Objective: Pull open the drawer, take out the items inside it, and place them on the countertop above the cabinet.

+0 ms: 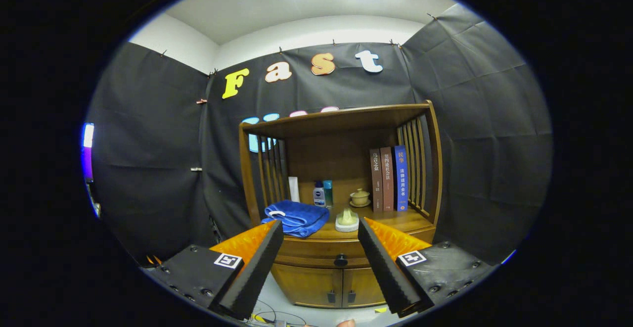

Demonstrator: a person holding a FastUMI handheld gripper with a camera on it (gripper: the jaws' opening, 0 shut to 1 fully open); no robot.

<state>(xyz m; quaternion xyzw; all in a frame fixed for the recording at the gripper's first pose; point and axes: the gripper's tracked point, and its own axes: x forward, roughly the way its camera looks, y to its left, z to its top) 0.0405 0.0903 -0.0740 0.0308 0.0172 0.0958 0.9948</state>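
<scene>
**Claw wide apart, holding nothing, facing closed drawer**

Claw [320, 228]: fingers spread wide, touching nothing; drawer [316, 256]: shut, well beyond the fingertips, its dark knob [340, 260] seen in the gap between them; countertop [395, 219] above the drawer: blue towel [298, 217], pale lidded dish [347, 220], bottles [322, 193], small teapot [359, 197], three upright books [389, 178]; cabinet doors [326, 285] below the drawer, closed.

The cabinet's countertop [395, 220] carries a blue towel [296, 216], bottles, teacup and books.
</scene>
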